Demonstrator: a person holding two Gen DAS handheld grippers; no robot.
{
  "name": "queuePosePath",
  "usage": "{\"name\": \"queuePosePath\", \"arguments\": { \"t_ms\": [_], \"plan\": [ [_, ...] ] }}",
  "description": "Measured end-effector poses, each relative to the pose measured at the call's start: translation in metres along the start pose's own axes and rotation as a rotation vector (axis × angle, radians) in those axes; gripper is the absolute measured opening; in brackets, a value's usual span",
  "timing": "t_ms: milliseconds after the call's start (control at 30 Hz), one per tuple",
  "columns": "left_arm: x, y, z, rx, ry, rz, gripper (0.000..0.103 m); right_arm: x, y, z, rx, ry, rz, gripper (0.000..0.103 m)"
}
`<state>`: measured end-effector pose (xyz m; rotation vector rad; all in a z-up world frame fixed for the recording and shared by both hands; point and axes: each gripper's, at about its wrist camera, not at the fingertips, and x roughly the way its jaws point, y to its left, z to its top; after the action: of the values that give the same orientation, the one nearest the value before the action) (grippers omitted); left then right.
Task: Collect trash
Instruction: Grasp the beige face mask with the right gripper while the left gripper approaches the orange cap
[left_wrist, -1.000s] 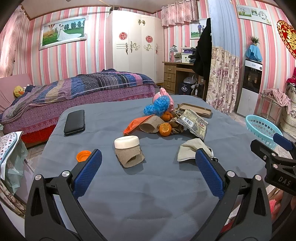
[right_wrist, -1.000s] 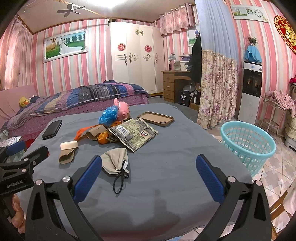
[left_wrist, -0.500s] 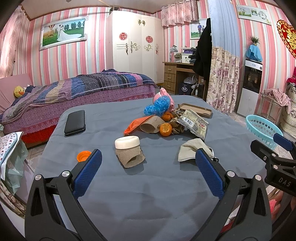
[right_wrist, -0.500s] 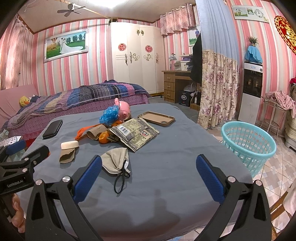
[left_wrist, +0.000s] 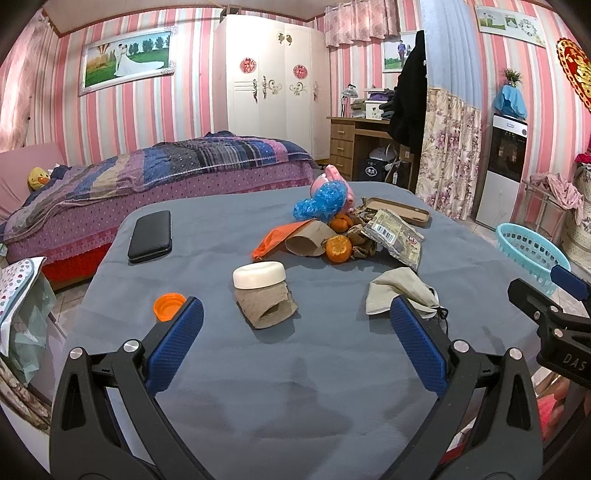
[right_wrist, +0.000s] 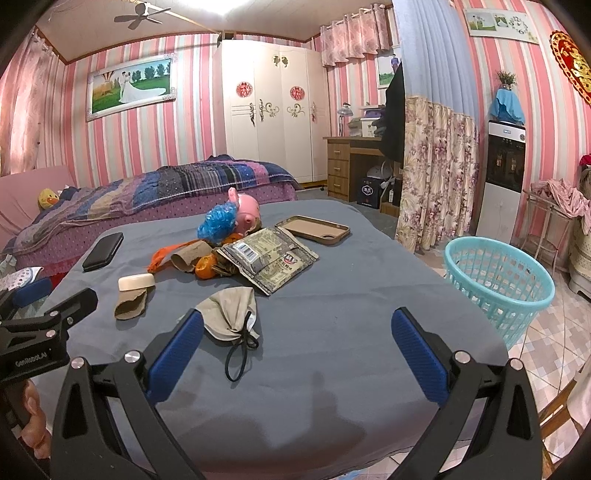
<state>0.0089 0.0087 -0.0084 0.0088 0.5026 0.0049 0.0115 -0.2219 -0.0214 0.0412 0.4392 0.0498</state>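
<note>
Trash lies on a grey-blue table (left_wrist: 295, 387): a flattened cardboard tube (left_wrist: 266, 304), a used beige face mask (left_wrist: 400, 290) (right_wrist: 231, 308), an orange bottle cap (left_wrist: 168, 305), an orange peel (left_wrist: 338, 248), a second cardboard tube (left_wrist: 308, 239), an orange wrapper (left_wrist: 275, 238) and a foil snack bag (left_wrist: 397, 236) (right_wrist: 271, 254). My left gripper (left_wrist: 295, 341) is open over the near table, empty, the flattened tube just ahead. My right gripper (right_wrist: 297, 345) is open and empty, the mask beside its left finger. A turquoise basket (right_wrist: 498, 280) stands on the floor at right.
A white soap bar (left_wrist: 258, 274), a black case (left_wrist: 150, 236), a brown phone case (right_wrist: 314, 229) and a pink toy with a blue crumpled piece (right_wrist: 236, 214) also sit on the table. A bed (left_wrist: 166, 173) lies behind, a water dispenser (right_wrist: 502, 177) at right.
Both grippers have drifted very slightly; the objects on the table have not moved and both stay open.
</note>
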Motion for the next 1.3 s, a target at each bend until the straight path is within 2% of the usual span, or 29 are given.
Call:
{"name": "queuePosePath", "arguments": {
  "t_ms": [300,600,833,933,1033,1100,1200,1267,1300],
  "plan": [
    [0.005,0.012,-0.003,-0.01,0.016,0.011,0.098,0.005,0.007,-0.002,-0.021,0.008,0.005,0.099],
    [0.026,0.054,-0.017,-0.045,0.113,0.074,0.098,0.022,-0.001,-0.002,0.017,0.048,-0.003,0.099],
    [0.051,0.084,-0.007,-0.098,0.154,0.081,0.098,0.044,0.007,0.002,-0.038,0.08,-0.02,0.099],
    [0.062,0.095,0.001,-0.108,0.161,0.098,0.098,0.057,0.013,0.007,-0.074,0.134,-0.035,0.099],
    [0.084,0.116,0.002,-0.148,0.208,0.132,0.098,0.067,0.015,0.006,-0.061,0.193,-0.022,0.099],
    [0.096,0.125,0.002,-0.168,0.242,0.125,0.097,0.072,0.018,0.005,-0.037,0.21,0.024,0.099],
    [0.114,0.133,-0.002,-0.179,0.302,0.118,0.097,0.079,0.028,0.007,-0.06,0.216,0.036,0.099],
    [0.125,0.137,-0.006,-0.194,0.342,0.109,0.087,0.086,0.037,0.008,-0.084,0.227,0.048,0.099],
    [0.128,0.138,-0.007,-0.204,0.355,0.096,0.078,0.089,0.04,0.009,-0.091,0.235,0.06,0.099]
  ]
}}
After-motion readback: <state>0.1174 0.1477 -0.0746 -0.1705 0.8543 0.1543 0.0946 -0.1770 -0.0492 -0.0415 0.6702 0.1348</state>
